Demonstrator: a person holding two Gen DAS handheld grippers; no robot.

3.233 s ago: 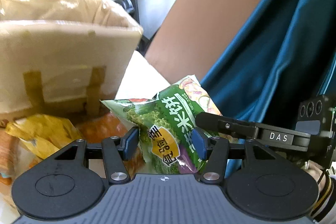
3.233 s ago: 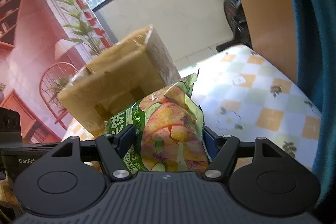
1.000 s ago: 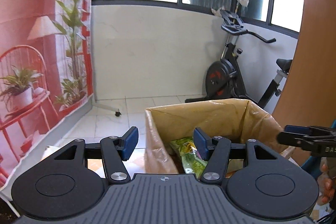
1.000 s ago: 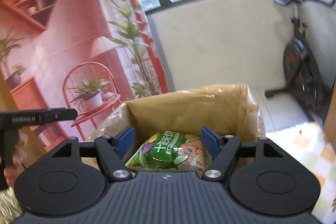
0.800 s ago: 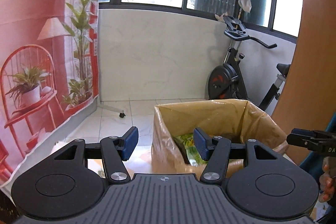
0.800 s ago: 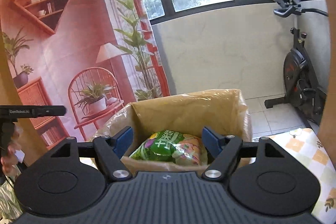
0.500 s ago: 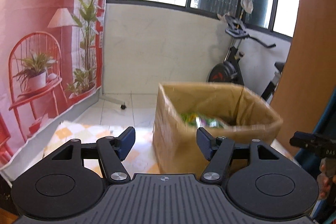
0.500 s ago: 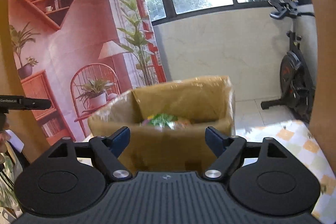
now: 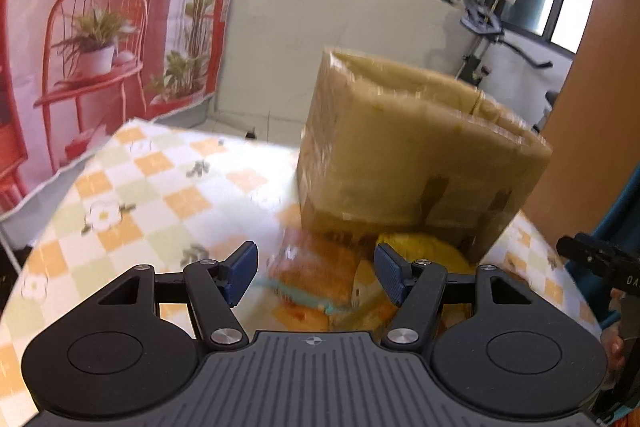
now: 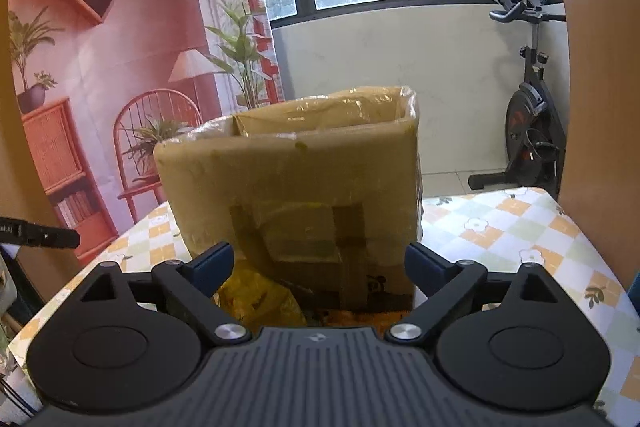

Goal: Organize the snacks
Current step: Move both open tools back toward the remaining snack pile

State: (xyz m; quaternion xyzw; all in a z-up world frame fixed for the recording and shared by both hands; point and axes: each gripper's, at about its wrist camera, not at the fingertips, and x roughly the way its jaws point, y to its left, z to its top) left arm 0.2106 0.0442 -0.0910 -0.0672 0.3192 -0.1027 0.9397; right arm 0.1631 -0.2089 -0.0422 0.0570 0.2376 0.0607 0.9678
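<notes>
A tall cardboard box lined with plastic stands on the checkered tablecloth; it also shows in the right wrist view. Snack bags lie at its foot: an orange bag with a teal edge and a yellow bag, the yellow one also in the right wrist view. My left gripper is open and empty, just above the orange bag. My right gripper is open and empty, in front of the box's near wall. The box's inside is hidden.
An exercise bike stands on the floor beyond the table. A red printed backdrop hangs at the left. A wooden panel rises at the right. The tip of the other gripper shows at the left view's right edge.
Both grippers held a green snack bag, released it inside the box, then pulled back and dropped down. The green bag is out of sight now. The left view is blurred from motion.
</notes>
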